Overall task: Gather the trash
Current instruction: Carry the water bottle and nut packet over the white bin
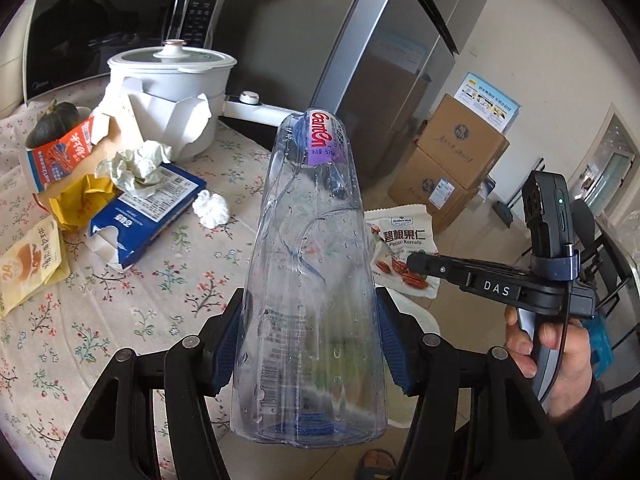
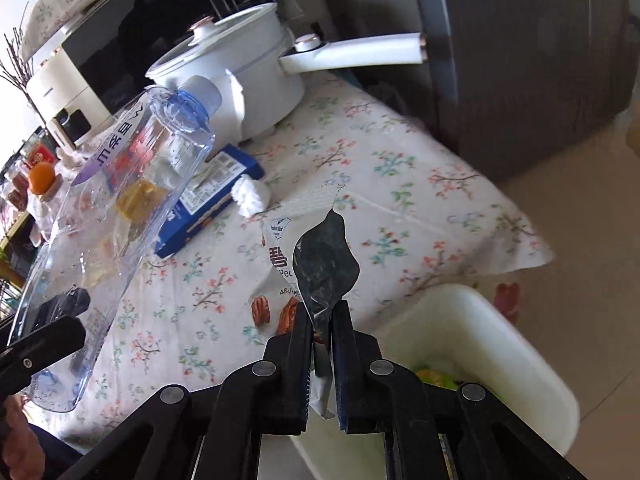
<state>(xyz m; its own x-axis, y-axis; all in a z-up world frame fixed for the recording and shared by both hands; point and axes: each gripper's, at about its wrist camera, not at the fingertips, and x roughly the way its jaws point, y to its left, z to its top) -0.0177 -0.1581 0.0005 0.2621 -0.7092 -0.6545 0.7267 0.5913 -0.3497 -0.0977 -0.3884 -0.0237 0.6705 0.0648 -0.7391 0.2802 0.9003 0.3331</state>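
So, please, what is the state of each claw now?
Left claw: closed on the empty water bottle.
Right claw: closed on the pecan kernels packet.

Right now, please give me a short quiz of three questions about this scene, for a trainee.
1. True or false: the left gripper holds the clear plastic bottle.
2. What do the fingers of the right gripper pinch? A) a tissue ball B) the pecan snack bag C) a pot lid
3. What stands beside the table, below the right gripper?

Key: 1 true. 2 B. 3 The white bin.
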